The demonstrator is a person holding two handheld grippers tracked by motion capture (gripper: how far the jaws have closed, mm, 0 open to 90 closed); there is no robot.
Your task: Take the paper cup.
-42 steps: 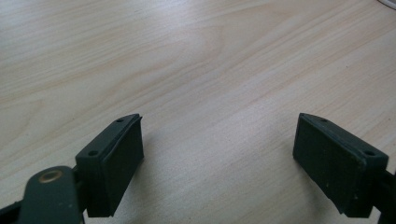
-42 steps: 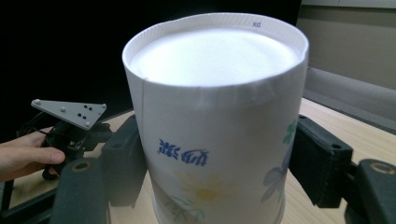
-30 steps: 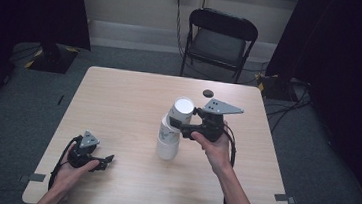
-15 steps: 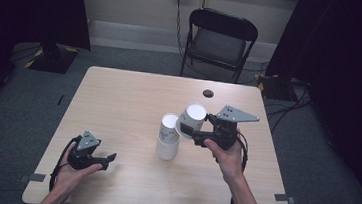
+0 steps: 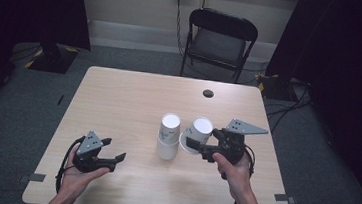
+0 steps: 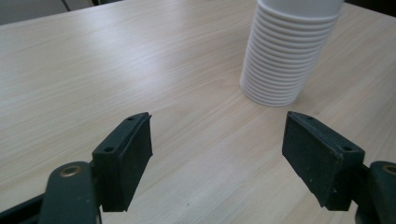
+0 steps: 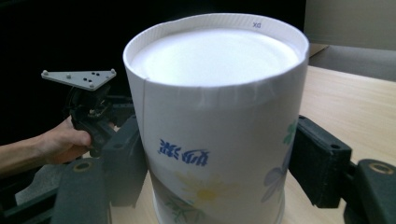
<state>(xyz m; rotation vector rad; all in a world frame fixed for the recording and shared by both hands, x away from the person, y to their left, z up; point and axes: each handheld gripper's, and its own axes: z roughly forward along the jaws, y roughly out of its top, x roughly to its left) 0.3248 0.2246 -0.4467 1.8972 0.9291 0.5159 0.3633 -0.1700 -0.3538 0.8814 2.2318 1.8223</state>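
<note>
A stack of white paper cups [image 5: 168, 140] stands upside down at the table's middle; its ribbed rims fill the top right of the left gripper view [image 6: 289, 51]. My right gripper [image 5: 195, 138] is shut on one white cup with a flower print [image 5: 202, 126], held tilted just right of the stack and apart from it. In the right gripper view that cup [image 7: 210, 107] sits base up between the jaws of the right gripper [image 7: 215, 177]. My left gripper [image 5: 115, 149] rests in the hand at the front left, open and empty [image 6: 219, 158], pointed toward the stack.
A small dark round spot [image 5: 208, 93] lies near the wooden table's [image 5: 119, 101] far edge. A black folding chair [image 5: 220, 38] stands behind the table. Dark curtains hang on both sides. The left hand and its gripper [image 7: 88, 105] appear beyond the held cup.
The right gripper has taken the top cup off the stack, carried it to the right and lowered it, tilting it. The left gripper has barely moved.
</note>
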